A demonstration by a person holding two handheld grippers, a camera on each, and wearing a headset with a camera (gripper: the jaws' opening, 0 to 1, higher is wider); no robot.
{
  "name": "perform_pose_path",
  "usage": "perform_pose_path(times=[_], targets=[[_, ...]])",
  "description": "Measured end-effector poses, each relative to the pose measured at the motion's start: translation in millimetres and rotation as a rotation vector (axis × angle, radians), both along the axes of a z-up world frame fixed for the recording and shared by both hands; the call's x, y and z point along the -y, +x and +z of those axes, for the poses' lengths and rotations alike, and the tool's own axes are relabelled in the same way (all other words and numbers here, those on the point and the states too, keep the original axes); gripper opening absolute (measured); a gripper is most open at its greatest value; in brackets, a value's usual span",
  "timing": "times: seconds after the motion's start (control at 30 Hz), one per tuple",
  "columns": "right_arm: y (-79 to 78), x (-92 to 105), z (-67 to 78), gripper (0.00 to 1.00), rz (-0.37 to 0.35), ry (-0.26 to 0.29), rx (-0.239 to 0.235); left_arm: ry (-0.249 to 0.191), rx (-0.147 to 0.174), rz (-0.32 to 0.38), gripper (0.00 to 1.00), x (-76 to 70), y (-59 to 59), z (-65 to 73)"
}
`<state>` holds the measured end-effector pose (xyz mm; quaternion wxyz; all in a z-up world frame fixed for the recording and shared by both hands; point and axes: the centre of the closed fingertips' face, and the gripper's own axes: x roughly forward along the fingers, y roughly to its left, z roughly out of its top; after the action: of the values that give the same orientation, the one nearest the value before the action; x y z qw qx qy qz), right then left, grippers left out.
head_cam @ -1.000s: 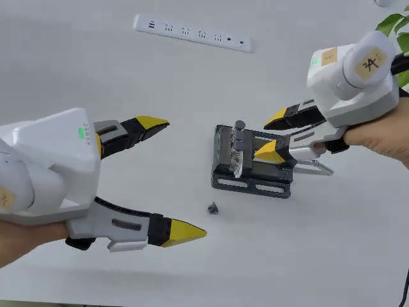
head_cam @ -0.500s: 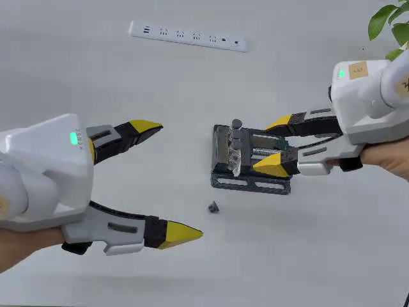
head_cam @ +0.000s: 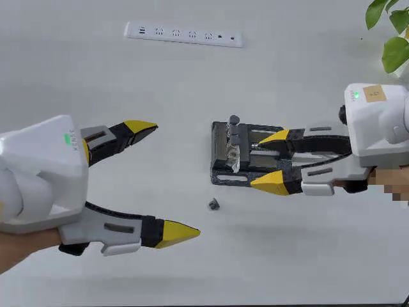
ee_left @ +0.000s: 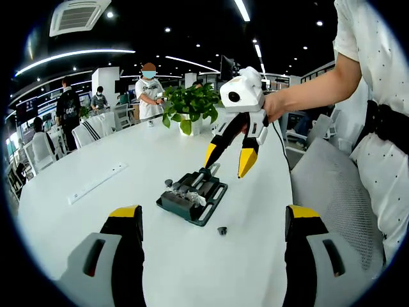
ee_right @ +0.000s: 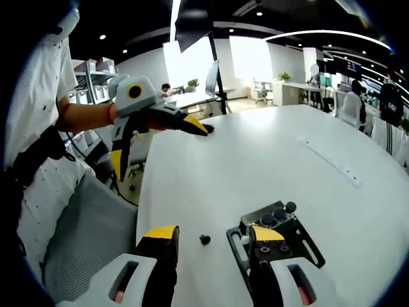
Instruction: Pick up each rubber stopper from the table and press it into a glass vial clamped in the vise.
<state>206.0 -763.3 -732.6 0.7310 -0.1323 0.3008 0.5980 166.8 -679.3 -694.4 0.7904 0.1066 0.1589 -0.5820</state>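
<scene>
The left gripper (head_cam: 174, 179) hung over the white counter (head_cam: 307, 256) with its two yellow-tipped jaws spread wide, holding nothing. The right gripper (head_cam: 258, 161) reached in from the other side. Its jaws were also apart and empty, with the tips over the black vise (head_cam: 220, 174). One small dark rubber stopper (head_cam: 213, 204) lay alone on the counter, just in front of the vise and between the two grippers. A row of glass vials (head_cam: 235, 157) stood in the vise. Some had dark tops, and the nearest one looked bare, though it was too small to be sure.

The head view showed a white power strip (head_cam: 184, 34) far back on the counter and a bit of a green plant (head_cam: 388, 38) in the corner. The left gripper view showed the whole plant (ee_left: 188, 105), people (ee_left: 149, 89) standing in a big room, and the right gripper (ee_left: 228, 165) held up near the far end of the vise (ee_left: 192, 198). The right gripper view showed three dark tops in a row in the vise (ee_right: 300, 246), and the rubber stopper (ee_right: 204, 240) lying on the counter beside it.
</scene>
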Motion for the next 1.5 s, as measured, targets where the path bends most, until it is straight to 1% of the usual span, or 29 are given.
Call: perform_pose_path(times=[0.13, 0.17, 0.23, 0.3, 0.33, 0.57, 0.7, 0.73, 0.8, 0.93, 1.07, 1.23, 1.5], targets=[[-4.4, 1.1, -8.2, 0.39, 0.001, 0.027, -0.015, 0.01, -0.004, 0.0, 0.91, 5.4, -3.5, 1.9], [-5.5, 1.7, -10.8, 0.39, 0.0, 0.033, -0.02, 0.012, -0.006, 0.0, 0.91, 1.9, -2.4, -0.3], [-8.5, 1.9, -13.7, 0.38, 0.0, 0.05, -0.034, 0.017, -0.006, 0.0, 0.91, 2.7, -3.1, 0.0], [-11.2, 2.3, -17.5, 0.36, 0.006, 0.056, -0.036, 0.02, -0.008, 0.002, 0.91, 4.9, -4.1, 1.2], [-11.6, 1.9, -23.0, 0.35, 0.006, 0.058, -0.043, 0.022, -0.008, 0.002, 0.91, 6.1, -4.6, 1.9], [-16.8, 0.1, -40.8, 0.29, 0.023, 0.066, -0.063, 0.029, -0.014, 0.004, 0.91, 11.2, -6.5, 4.2], [-17.7, -3.6, -50.1, 0.25, 0.039, 0.063, -0.068, 0.033, -0.016, 0.006, 0.91, 11.4, -6.0, 4.1], [-17.4, -5.3, -54.6, 0.24, 0.048, 0.062, -0.068, 0.034, -0.017, 0.006, 0.91, 11.7, -6.1, 4.1], [-19.2, -10.6, -56.0, 0.23, 0.059, 0.06, -0.069, 0.036, -0.019, 0.006, 0.91, 11.8, -6.0, 3.8], [-19.0, -17.3, -63.3, 0.21, 0.091, 0.057, -0.074, 0.039, -0.02, 0.008, 0.91, 11.4, -5.8, 3.8], [-20.3, -25.7, -69.8, 0.2, 0.132, 0.044, -0.073, 0.042, -0.023, 0.009, 0.91, 10.2, -4.9, 3.4], [-19.0, -29.6, -80.5, 0.17, 0.175, 0.021, -0.07, 0.043, -0.025, 0.014, 0.91, 8.9, -3.1, 2.7], [-18.8, -35.6, -91.4, 0.15, 0.244, -0.009, -0.062, 0.046, -0.034, 0.016, 0.91, 7.8, -0.8, -0.8]])
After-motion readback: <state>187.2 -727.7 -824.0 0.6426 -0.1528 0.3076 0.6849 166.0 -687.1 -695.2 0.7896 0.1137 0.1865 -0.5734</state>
